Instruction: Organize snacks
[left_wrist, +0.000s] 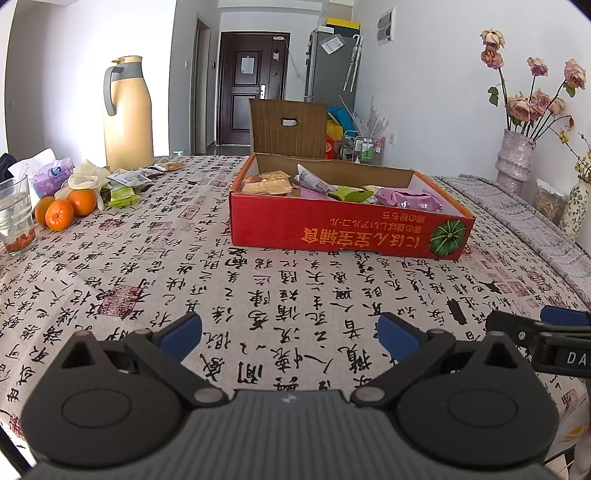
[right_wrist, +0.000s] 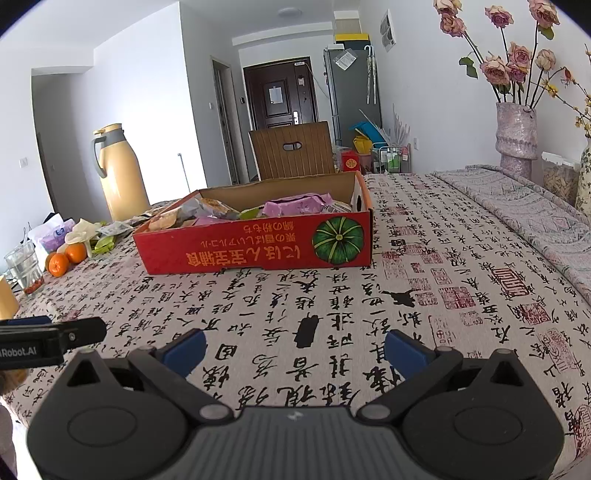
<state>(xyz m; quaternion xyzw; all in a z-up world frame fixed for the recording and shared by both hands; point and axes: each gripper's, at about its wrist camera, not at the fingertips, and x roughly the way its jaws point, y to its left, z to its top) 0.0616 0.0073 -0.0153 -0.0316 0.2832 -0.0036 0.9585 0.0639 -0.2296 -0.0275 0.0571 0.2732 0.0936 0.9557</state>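
The tabletop (left_wrist: 155, 273), covered by a calligraphy-print cloth, carries a red cardboard box (left_wrist: 332, 229) at its centre. The box already holds several snack packets (left_wrist: 410, 197). More loose packets (left_wrist: 123, 194) lie well apart at the far left, beside the oranges (left_wrist: 61, 212) and a thermos (left_wrist: 127, 114). The packets appear light, crinkly and slippery; grip each by a sealed edge. The left gripper (left_wrist: 290, 334) and right gripper (right_wrist: 295, 350) hover near the front edge, jaws wide open and empty.
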